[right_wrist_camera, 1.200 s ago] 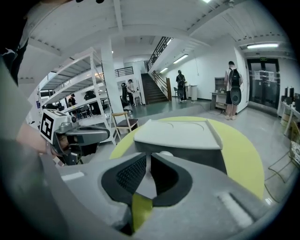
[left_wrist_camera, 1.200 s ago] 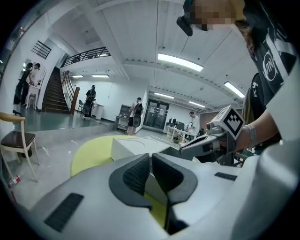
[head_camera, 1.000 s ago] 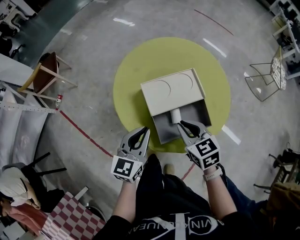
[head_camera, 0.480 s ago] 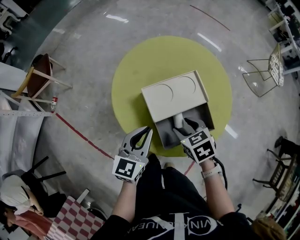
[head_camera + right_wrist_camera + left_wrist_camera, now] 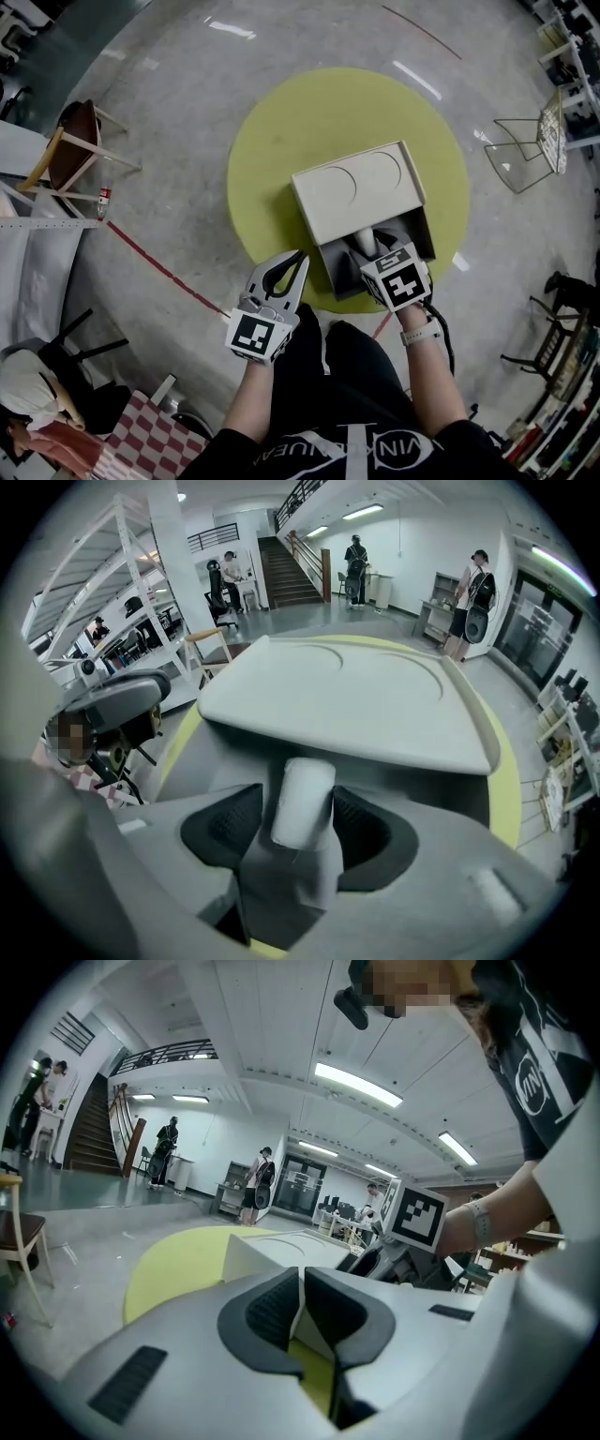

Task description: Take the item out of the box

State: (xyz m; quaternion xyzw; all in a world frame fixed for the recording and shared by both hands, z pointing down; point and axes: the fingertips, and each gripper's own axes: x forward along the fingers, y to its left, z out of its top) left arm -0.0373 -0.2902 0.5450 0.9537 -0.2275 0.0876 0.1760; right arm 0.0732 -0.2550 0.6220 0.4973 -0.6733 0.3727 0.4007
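From the head view, a pale grey rectangular cardboard box (image 5: 406, 223) sits on the round yellow tabletop (image 5: 281, 122), right of its centre, with its open end reaching toward the tabletop's near edge. Its flat lid (image 5: 361, 187) covers the far half, so only the near half lies open. In that open half lies the small white cylindrical item (image 5: 364, 241), lengthwise along the box. The right gripper (image 5: 379, 251) points steeply down into the opening, right at the item, its marker cube toward the person. The left gripper (image 5: 296, 259) hovers off the box's near-left corner, over the tabletop's near edge and apart from the box. In the left gripper view the two dark pads meet tip to tip with nothing between them — closed and empty — and the box stands just beyond them to the right. In the right gripper view the jaws have just been opening and stand wide; the white item (image 5: 302, 799) lies straight between the pads (image 5: 228, 831) — bracketed on both sides, not squeezed, resting on the box floor just under the lid's (image 5: 347, 705) near edge.
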